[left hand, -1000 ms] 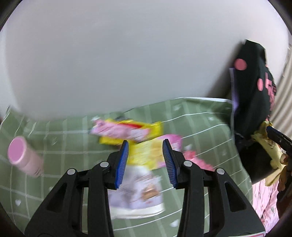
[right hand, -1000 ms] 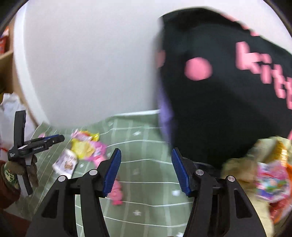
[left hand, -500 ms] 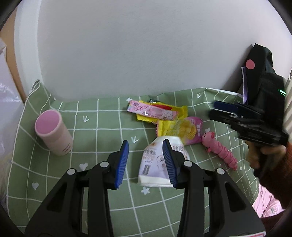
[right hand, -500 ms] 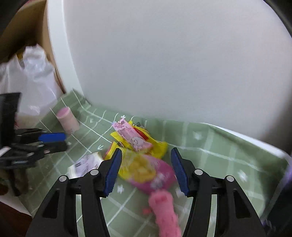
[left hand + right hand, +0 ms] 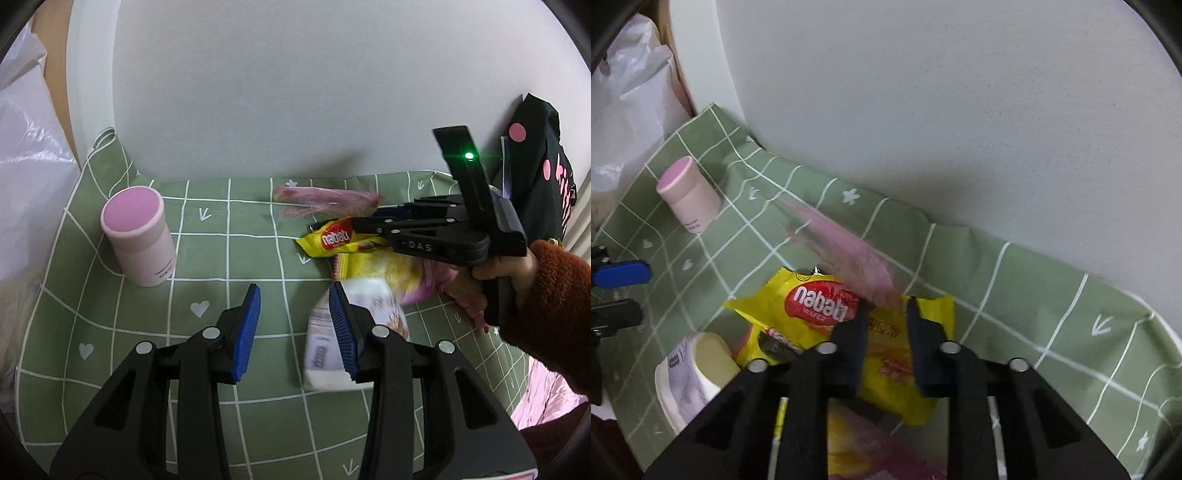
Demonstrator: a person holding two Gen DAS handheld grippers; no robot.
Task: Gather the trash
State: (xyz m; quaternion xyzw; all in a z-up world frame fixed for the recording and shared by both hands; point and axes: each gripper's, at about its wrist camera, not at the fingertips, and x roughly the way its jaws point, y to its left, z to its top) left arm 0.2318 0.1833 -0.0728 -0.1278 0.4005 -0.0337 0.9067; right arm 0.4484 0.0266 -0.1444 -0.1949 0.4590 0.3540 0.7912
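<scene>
Roughly four wrappers (image 5: pixel 812 306), one pink cup (image 5: pixel 138 236); right claw (image 5: pixel 884 306) just closing, perhaps pinching blurred pink wrapper (image 5: pixel 846 254); left claw (image 5: pixel 293 325) released.

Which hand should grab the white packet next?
Left. The left gripper has its jaws open right beside the white packet, nearly over it. The right gripper has just been closing its jaws on the pink wrapper, so it looks busy.

Green white-gridded cloth (image 5: pixel 229 236), pink cup (image 5: pixel 138 236), yellow red-logoed wrapper (image 5: pixel 812 306), blurred pink wrapper (image 5: pixel 846 254).
</scene>
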